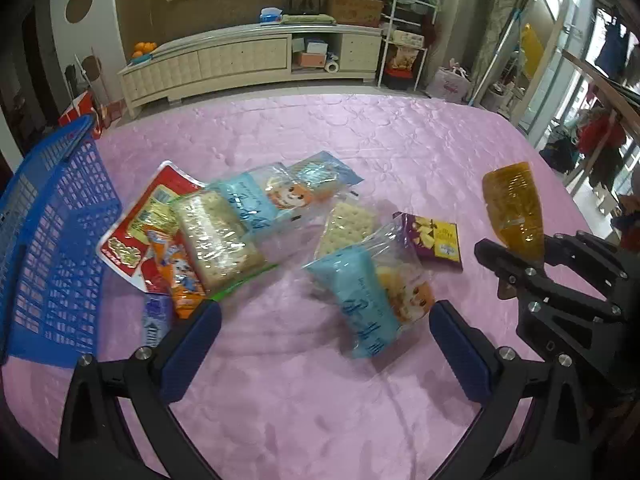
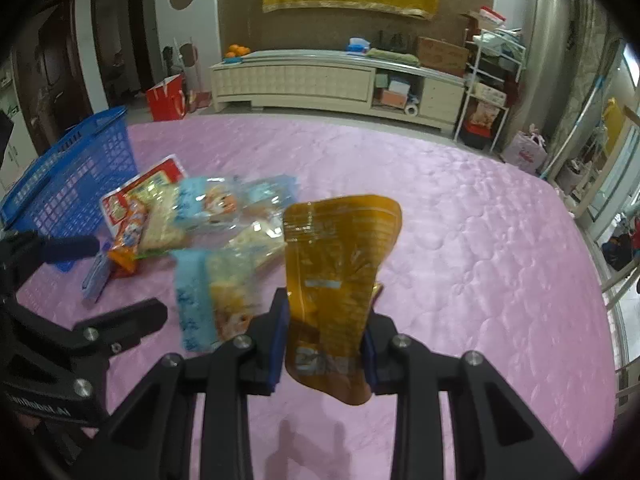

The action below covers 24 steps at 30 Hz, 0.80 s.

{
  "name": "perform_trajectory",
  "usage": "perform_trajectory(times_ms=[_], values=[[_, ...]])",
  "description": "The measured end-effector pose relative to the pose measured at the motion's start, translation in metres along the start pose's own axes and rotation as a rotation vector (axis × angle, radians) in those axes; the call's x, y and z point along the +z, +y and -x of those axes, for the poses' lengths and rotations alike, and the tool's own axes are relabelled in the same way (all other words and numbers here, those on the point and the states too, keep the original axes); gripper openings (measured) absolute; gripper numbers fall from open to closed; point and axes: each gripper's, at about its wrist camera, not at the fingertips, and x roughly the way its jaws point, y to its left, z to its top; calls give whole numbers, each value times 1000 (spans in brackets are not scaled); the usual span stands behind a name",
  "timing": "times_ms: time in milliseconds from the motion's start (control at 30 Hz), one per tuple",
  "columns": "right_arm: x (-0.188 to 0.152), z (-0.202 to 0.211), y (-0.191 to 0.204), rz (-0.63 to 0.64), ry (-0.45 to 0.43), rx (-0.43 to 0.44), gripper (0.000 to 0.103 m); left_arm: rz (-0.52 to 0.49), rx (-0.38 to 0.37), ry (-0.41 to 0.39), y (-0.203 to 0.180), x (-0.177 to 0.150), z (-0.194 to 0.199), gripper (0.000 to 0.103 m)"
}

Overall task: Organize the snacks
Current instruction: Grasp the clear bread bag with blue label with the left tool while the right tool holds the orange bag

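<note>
My right gripper [image 2: 325, 334] is shut on an orange-brown snack pouch [image 2: 340, 272] and holds it upright above the pink table; the pouch also shows in the left wrist view [image 1: 514, 210]. My left gripper [image 1: 324, 328] is open and empty, low over the table, with a blue cracker pack [image 1: 370, 304] just beyond and between its fingers. A pile of snacks lies beyond it: a second blue cracker pack [image 1: 240, 216], a red packet [image 1: 140, 228], an orange packet [image 1: 180, 276], a purple box [image 1: 436, 240]. A blue basket [image 1: 56, 248] stands at the left.
The pink tablecloth [image 1: 320, 400] covers the whole table. A small blue packet [image 1: 154, 322] lies by my left finger. A cream cabinet [image 1: 248, 60] stands beyond the far edge. The right gripper's arm [image 1: 560, 292] is close at the right in the left wrist view.
</note>
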Motion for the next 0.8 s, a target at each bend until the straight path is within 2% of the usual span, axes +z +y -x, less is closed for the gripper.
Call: perform_trajectory(times_ms=[200, 500, 800], values=[[-8, 5, -18, -44, -15, -15, 36, 19, 25, 26, -20, 3, -21, 103], [-26, -12, -46, -134, 64, 6, 36, 43, 115, 45, -37, 6, -56, 103], [-22, -16, -47, -154, 71, 36, 36, 38, 169, 60, -43, 11, -79, 103]])
